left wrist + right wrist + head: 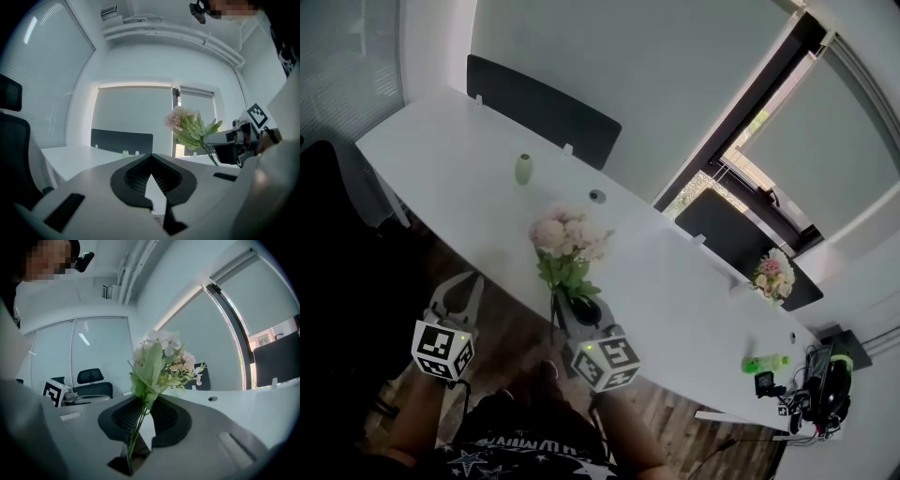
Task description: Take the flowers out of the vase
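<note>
Grips the flowers [159,357] in the right gripper [143,417], jaws pinched on the thin green stems low down, with the stem ends poking out behind the pads. Carries nothing in the left gripper [151,174]: jaws drawn together, only the bare white table [675,281] visible past them. Keeps both grippers roughly level, just off the table's near edge, the left one a little way along that edge from the bouquet.

Looks like the main step is done: no vase around the stems, and the bunch free in the air above the table's near edge with its blossoms leaning in over the top. Leaves, on this reading, only setting the bunch down on the table and letting go. Cannot tell for sure which vessel was the vase. Possibly the small pale-green vessel [523,170] toward the table's far edge, well apart from the bouquet.

Shows as a small bunch: pale pink and white blossoms packed at the top, broad light-green leaves beneath, and a few slim stems gathered into a narrow bundle at the grip. Stands close to upright, slightly tilted.

Leaves untouched a second pink bouquet [773,272] at the table's far edge.
</note>
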`<state>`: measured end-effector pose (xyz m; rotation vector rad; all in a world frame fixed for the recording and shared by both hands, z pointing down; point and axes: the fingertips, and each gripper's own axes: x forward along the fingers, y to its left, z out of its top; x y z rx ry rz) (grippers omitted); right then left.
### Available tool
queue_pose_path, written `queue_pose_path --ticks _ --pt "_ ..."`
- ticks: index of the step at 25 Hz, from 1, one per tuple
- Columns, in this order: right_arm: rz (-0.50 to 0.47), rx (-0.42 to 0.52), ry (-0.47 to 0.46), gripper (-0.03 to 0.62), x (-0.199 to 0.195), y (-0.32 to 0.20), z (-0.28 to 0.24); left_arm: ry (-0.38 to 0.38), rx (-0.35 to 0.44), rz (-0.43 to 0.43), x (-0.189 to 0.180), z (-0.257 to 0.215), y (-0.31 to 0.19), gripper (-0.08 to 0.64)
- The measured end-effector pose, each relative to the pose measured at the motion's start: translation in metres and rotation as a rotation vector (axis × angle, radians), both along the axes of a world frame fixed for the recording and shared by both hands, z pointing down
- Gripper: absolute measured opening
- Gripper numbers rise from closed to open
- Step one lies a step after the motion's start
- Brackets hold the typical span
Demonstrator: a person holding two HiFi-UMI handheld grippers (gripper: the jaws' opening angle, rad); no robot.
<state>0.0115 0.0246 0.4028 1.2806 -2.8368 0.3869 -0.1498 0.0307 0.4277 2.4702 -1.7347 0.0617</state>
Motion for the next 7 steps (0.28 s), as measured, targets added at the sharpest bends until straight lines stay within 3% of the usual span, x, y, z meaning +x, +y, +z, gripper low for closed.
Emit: queue_pose_path --ticks 7 --pt "0.010 0.022 0.017 0.055 -0.006 0.026 -0.007 0.012 -0.021 0.024 -0.003 0.007 0.017 0.008"
